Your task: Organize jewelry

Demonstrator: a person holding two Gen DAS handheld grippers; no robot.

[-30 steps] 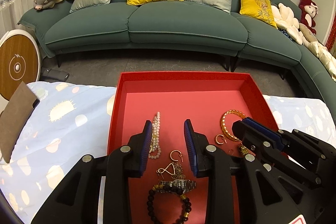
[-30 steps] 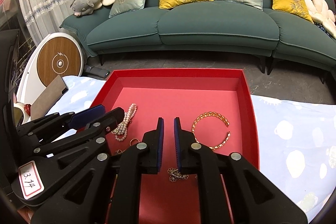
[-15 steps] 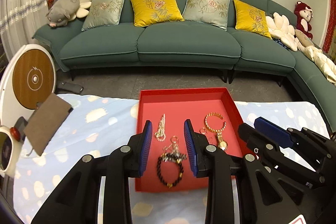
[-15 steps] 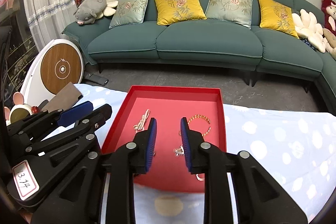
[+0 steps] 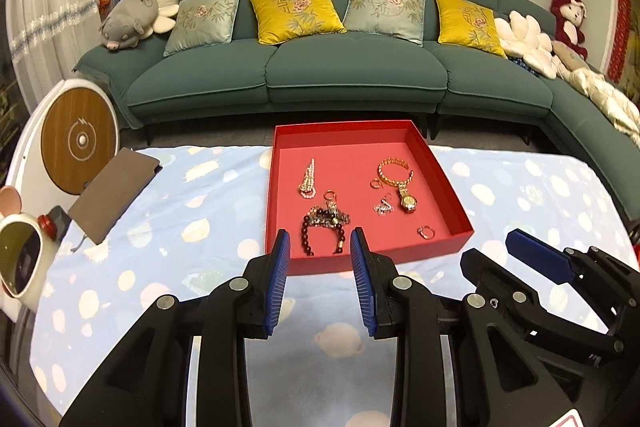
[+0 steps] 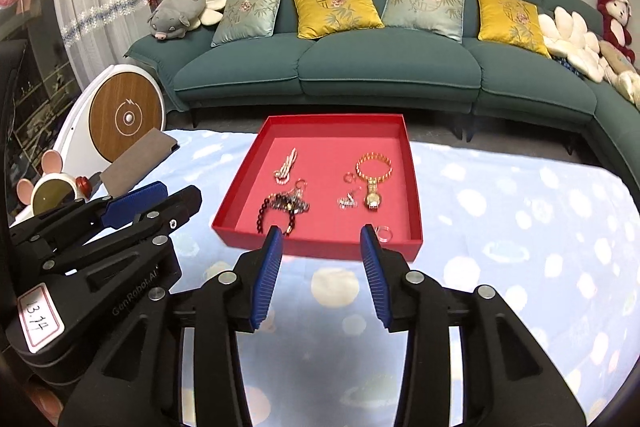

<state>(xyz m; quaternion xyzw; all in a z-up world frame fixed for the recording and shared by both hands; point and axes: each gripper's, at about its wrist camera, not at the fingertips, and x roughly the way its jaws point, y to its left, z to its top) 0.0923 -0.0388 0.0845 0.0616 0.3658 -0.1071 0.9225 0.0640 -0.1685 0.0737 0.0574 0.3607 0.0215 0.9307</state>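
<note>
A red tray (image 5: 440, 171) (image 6: 414, 187) sits on the blue patterned cloth and holds jewelry: a pearl strand (image 5: 308, 179) (image 6: 285, 169), a gold bangle (image 5: 394, 169) (image 6: 374, 165), a gold watch (image 5: 407, 201) (image 6: 372, 199), a dark bead bracelet (image 5: 322, 231) (image 6: 276, 211), small earrings (image 5: 383, 207) and a ring (image 5: 426, 231) (image 6: 384, 233). My left gripper (image 5: 318, 255) is open and empty, pulled back in front of the tray's near edge. My right gripper (image 6: 322, 251) is open and empty, also short of the tray.
A brown pouch (image 5: 112, 193) (image 6: 138, 161) lies at the table's left edge, next to a round mirror (image 5: 18, 255) (image 6: 52, 193). A green sofa (image 5: 288, 75) with cushions stands behind the table. A white and wood disc device (image 5: 80, 141) stands at left.
Both grippers have pulled back and up from inside the tray to in front of it. The right gripper's jaws have opened wide; the jewelry stays in the tray.
</note>
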